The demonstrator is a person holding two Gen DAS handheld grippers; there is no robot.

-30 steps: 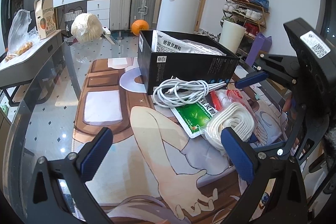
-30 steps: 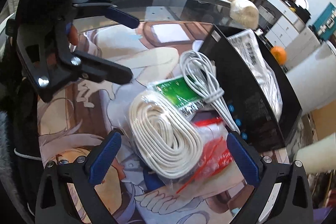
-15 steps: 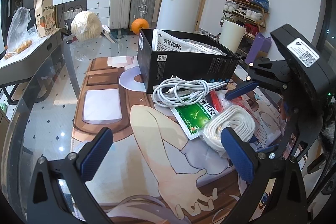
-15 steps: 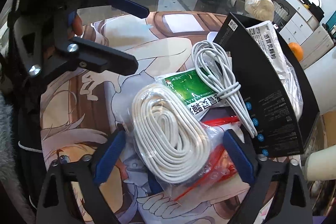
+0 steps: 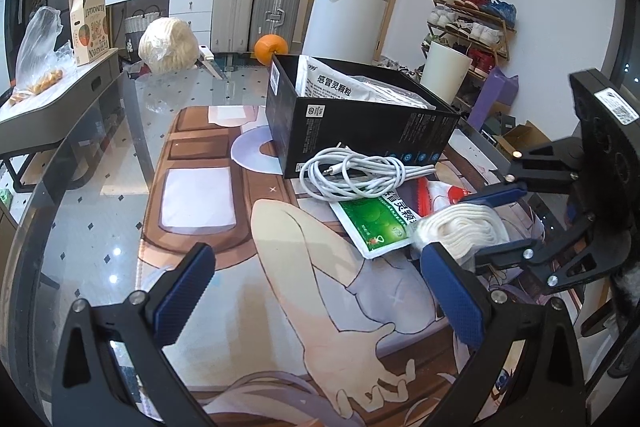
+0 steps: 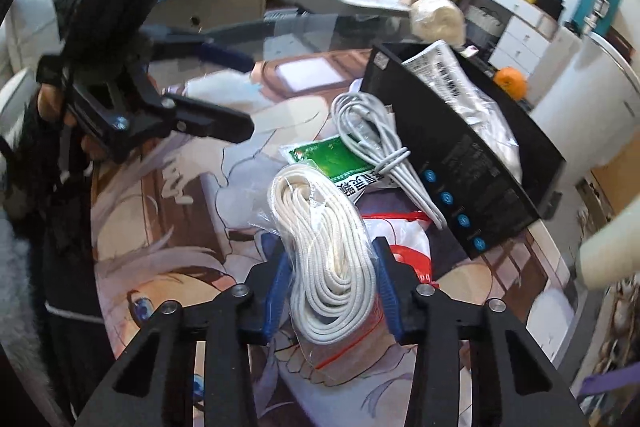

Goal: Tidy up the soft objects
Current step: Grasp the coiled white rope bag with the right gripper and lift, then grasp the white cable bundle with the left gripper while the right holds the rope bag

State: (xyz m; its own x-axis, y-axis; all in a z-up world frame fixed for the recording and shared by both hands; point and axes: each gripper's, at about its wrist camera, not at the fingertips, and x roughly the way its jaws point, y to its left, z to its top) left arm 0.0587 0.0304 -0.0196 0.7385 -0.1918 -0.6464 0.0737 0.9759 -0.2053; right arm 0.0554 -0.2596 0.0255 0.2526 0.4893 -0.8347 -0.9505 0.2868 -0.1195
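Right tool (image 6: 334, 291): both blue pads (image 6: 387, 289) clamp the near end of a bagged coil of white rope (image 6: 326, 247), which bulges between them and stretches away toward the far side. Its clear bag (image 6: 276, 223) wrinkles around the coil. In the left wrist view the same coil (image 5: 466, 227) sits pinched between the right tool's fingers (image 5: 498, 193), at the right edge of the bench (image 5: 96, 211).

Just beyond the coil lies a green sachet (image 6: 328, 161), partly under it, and a red-and-white pouch (image 6: 404, 243) lies to its right. A bundle of white cable (image 6: 374, 135) rests across the sachet, touching the near wall of a black box (image 6: 460, 155). A white packet (image 6: 448, 75) stands inside the box.

Left tool (image 5: 316, 291): jaws spread wide with nothing between them, held over a printed mat (image 5: 280, 267) that covers the glass bench.

At the far edge of the bench, well apart from the pile, sit an orange (image 5: 271, 49) and a pale bagged ball (image 5: 168, 45).
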